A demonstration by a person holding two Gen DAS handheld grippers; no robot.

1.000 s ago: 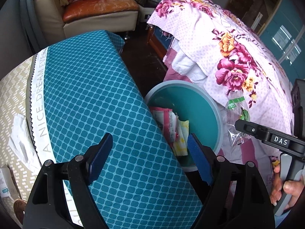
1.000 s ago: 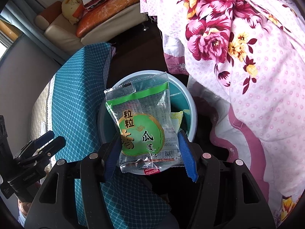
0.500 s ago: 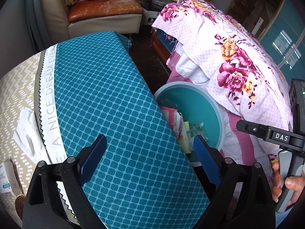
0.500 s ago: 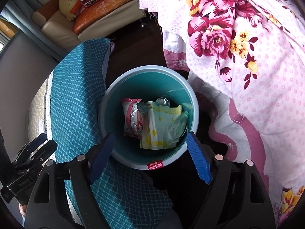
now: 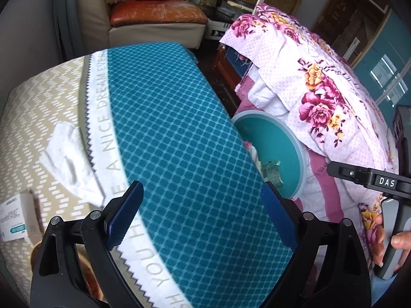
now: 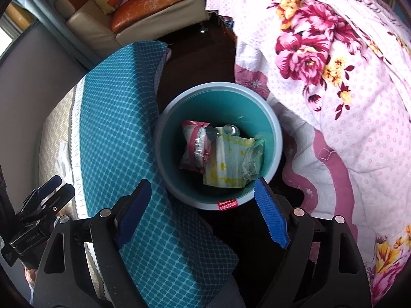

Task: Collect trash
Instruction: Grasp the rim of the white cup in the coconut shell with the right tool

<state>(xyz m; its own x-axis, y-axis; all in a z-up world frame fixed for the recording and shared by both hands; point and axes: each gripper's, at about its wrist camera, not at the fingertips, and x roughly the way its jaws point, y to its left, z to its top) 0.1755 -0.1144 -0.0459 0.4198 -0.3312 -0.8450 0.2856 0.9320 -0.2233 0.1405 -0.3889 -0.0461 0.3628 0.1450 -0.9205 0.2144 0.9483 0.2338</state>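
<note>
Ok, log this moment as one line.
task: collect trash | left claw: open, empty, over teal cloth | right claw: open, empty, above bin | bin: holds wrappers | tissue: uncollected

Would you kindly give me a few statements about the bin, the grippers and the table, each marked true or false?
1. The teal bin holds several wrappers. True.
2. The right gripper grips a green packet. False: nothing is between its open jaws.
3. The left gripper is shut. False: it is wide open and empty.
4. A crumpled white tissue lies on the tablecloth. True.
5. The bin sits on the bed. False: it stands beside the floral quilt.
</note>
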